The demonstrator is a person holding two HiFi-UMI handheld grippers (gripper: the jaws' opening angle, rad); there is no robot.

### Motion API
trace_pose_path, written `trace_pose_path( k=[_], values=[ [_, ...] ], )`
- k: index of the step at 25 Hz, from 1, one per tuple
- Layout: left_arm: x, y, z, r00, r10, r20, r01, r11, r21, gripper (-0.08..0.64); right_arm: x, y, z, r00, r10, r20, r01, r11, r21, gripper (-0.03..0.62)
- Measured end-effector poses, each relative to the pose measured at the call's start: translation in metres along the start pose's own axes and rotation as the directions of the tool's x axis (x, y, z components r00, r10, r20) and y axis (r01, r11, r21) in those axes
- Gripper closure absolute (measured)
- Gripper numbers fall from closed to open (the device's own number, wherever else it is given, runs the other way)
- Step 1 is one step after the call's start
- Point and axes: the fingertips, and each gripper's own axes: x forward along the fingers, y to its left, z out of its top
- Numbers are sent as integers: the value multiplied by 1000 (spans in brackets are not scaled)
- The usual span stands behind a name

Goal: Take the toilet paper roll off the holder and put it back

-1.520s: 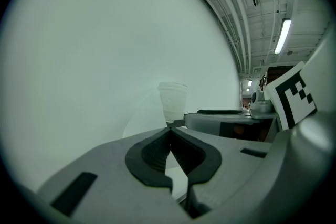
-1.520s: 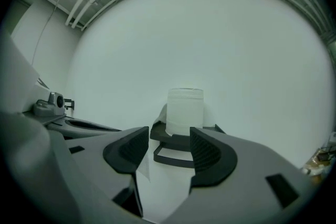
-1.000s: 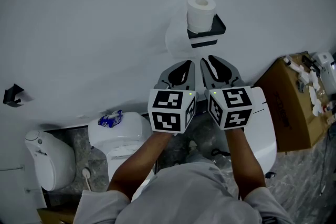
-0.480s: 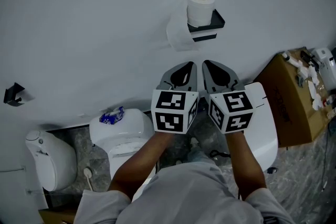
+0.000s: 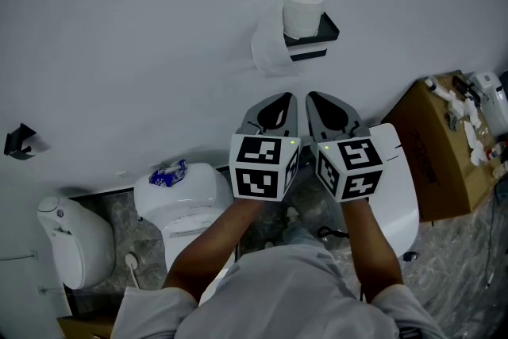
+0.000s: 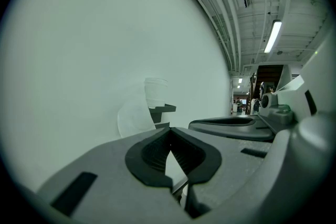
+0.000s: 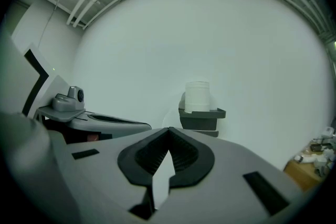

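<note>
both my arms are stretched out in front of me, side by side, forearms about parallel. the left gripper [image 5: 286, 101] and right gripper [image 5: 316, 99] sit just beside each other, nearly touching, marker cubes facing up at me. both point at the white wall [image 5: 127, 28], roughly level with a slight dip.

fingers: pinched together on both sides, tips meeting, nothing caught between them on either one.

the toilet paper roll [image 5: 304, 9] is standing upright on the black holder [image 5: 316, 37] fixed to the wall, straight ahead of the tips and well apart from them. a loose tail of paper [image 5: 268, 52] hangs down the holder's left side.

below my arms there's a toilet [image 5: 186, 206] with a blue packet [image 5: 167, 177] on its tank, and a cardboard box [image 5: 440, 151] off to the right.
</note>
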Motion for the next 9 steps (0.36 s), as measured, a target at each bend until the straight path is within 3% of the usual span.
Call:
trace_pose_path(
  k=[9],
  values=[
    [-2, -6, -1, 1000, -12, -1, 12, 1000, 6, 557, -4, 1, -1, 1000, -4, -1, 4, 1000, -1, 589]
  ],
)
